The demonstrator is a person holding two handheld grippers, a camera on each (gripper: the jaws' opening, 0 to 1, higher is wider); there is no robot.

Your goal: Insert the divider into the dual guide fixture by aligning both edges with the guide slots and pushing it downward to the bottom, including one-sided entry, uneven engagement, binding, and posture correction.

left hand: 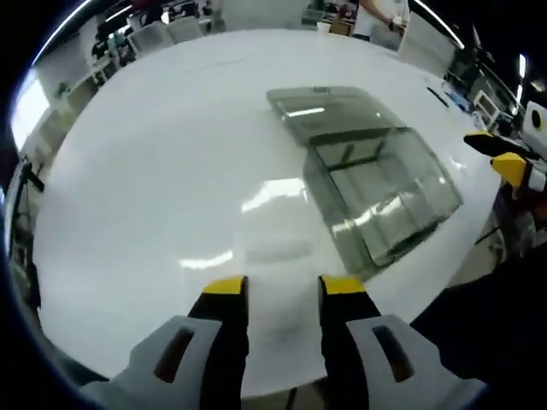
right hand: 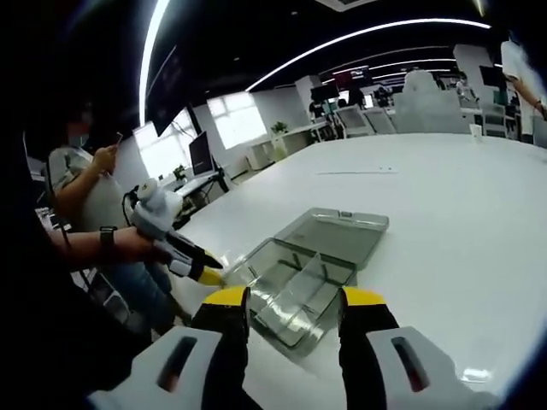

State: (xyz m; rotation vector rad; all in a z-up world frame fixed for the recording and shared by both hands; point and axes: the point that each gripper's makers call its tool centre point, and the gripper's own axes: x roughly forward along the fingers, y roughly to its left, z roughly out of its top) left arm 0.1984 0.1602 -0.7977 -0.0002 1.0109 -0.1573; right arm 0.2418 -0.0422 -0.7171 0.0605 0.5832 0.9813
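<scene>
Fixture (left hand: 376, 184) on white table (left hand: 171, 171), office

Left gripper view looking down across table (left hand: 154, 188), right gripper view facing low, near, both sharing clear box (left hand: 376, 188) (right hand: 299, 286).

Smoky-grey clear box (left hand: 376, 184) on a white table (left hand: 171, 171) (grippers yellow-tipped (left hand: 284, 286)).
</scene>
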